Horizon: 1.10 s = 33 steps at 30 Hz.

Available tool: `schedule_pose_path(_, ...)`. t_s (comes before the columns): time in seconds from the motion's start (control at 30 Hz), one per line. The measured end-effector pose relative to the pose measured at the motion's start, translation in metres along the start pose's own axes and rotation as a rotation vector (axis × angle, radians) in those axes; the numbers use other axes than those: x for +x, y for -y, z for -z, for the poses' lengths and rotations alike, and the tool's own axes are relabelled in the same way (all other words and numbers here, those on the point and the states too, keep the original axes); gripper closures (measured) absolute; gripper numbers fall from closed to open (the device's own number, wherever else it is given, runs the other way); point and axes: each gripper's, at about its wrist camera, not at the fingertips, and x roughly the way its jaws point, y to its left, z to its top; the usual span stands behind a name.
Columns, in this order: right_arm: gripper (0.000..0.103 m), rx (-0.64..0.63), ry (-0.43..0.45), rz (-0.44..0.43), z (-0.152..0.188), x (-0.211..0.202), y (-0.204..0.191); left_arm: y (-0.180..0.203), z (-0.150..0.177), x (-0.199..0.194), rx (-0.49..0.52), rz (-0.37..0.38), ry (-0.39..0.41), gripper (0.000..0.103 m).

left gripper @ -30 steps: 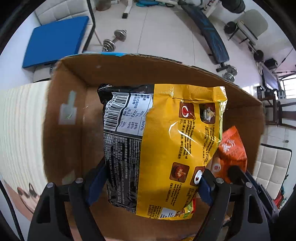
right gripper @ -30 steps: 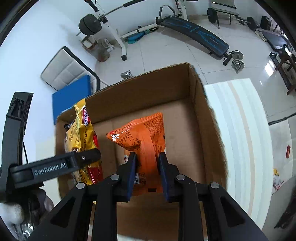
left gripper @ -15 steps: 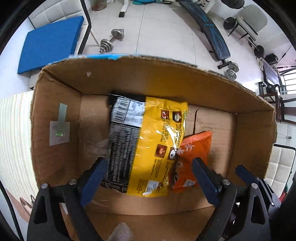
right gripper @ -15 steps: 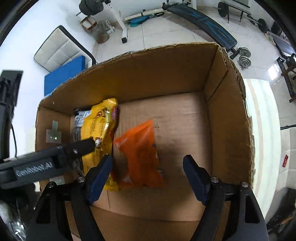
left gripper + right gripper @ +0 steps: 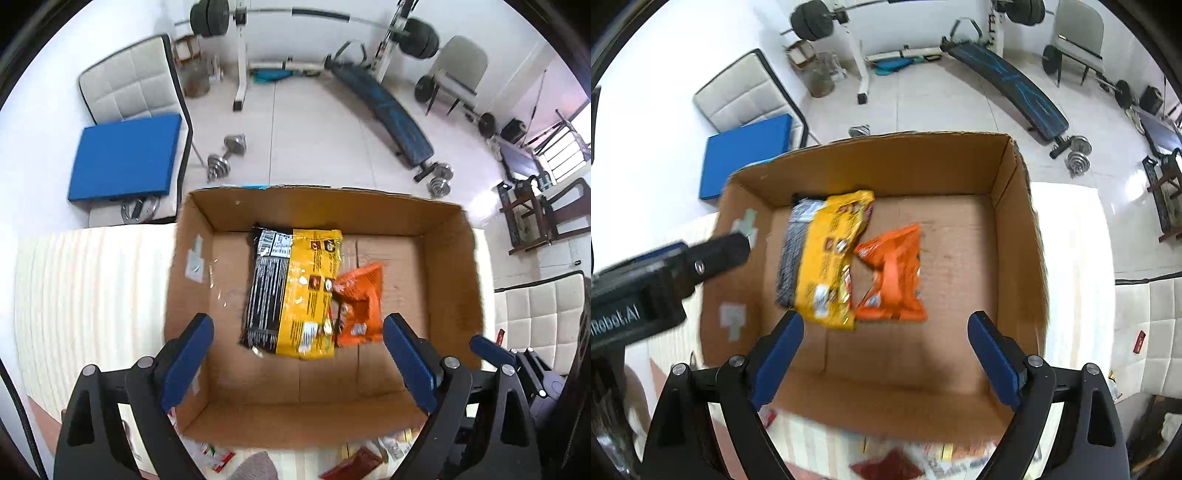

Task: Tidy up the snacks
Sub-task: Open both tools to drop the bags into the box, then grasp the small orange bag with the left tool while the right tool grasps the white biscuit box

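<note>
Down inside the cardboard box (image 5: 439,229), the yellow packet (image 5: 303,291) and orange packet (image 5: 358,306) lie touching; my left fingers (image 5: 184,362) spread wide, my right fingers (image 5: 775,354) opening, nothing between them.

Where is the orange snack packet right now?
The orange snack packet lies flat on the floor of the cardboard box, touching the right edge of the yellow and black bag, in both wrist views.
</note>
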Motion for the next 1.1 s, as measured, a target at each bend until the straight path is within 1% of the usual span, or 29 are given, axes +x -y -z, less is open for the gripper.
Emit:
schedule_pose_path(0.07,0.01,-0.01,-0.003,-0.013,0.022,-0.013,-0.006,-0.004,0.017,-0.018,-0.01,0.013,0.015,0.009)
schedule_pose_path(0.13,0.01,-0.02,-0.019,-0.014,0.05,-0.022,-0.012,-0.01,0.043,-0.031,-0.007,-0.003,0.01,0.009)
schedule_pose_path(0.2,0.01,-0.038,-0.06,-0.022,0.085,-0.024,-0.019,-0.018,0.073,-0.041,-0.014,-0.013,0.001,0.009)
schedule_pose_path(0.27,0.01,-0.054,-0.127,-0.033,0.126,-0.018,-0.027,-0.031,0.112,-0.045,-0.022,-0.058,-0.032,0.009)
schedule_pose_path(0.3,0.01,-0.063,-0.163,-0.037,0.148,-0.013,-0.032,-0.037,0.129,-0.046,-0.036,-0.068,-0.042,0.009)
schedule_pose_path(0.33,0.01,-0.074,-0.196,-0.04,0.167,-0.007,-0.037,-0.046,0.154,-0.044,-0.051,-0.087,-0.067,0.009)
schedule_pose_path(0.4,0.01,-0.101,-0.252,-0.038,0.199,0.004,-0.045,-0.061,0.19,-0.041,-0.079,-0.117,-0.101,0.009)
schedule_pose_path(0.47,0.01,-0.121,-0.304,-0.033,0.23,0.018,-0.056,-0.077,0.23,-0.03,-0.098,-0.14,-0.168,0.009)
schedule_pose_path(0.5,0.01,-0.135,-0.332,-0.032,0.246,0.024,-0.061,-0.082,0.245,-0.027,-0.11,-0.141,-0.193,0.009)
schedule_pose_path(0.53,0.01,-0.142,-0.344,-0.029,0.255,0.028,-0.063,-0.091,0.266,-0.021,-0.13,-0.143,-0.227,0.009)
schedule_pose_path(0.6,0.01,-0.162,-0.381,-0.017,0.278,0.039,-0.069,-0.103,0.295,-0.015,-0.163,-0.141,-0.265,0.009)
schedule_pose_path(0.63,0.01,-0.169,-0.393,-0.011,0.283,0.043,-0.071,-0.11,0.312,-0.01,-0.183,-0.135,-0.292,0.009)
schedule_pose_path(0.73,0.01,-0.191,-0.434,0.016,0.302,0.059,-0.076,-0.122,0.343,-0.001,-0.217,-0.132,-0.33,0.009)
schedule_pose_path(0.83,0.01,-0.207,-0.46,0.039,0.315,0.069,-0.079,-0.129,0.364,0.008,-0.246,-0.128,-0.355,0.009)
schedule_pose_path(1.1,0.01,-0.239,-0.501,0.088,0.33,0.095,-0.084,-0.136,0.388,0.032,-0.292,-0.109,-0.399,0.009)
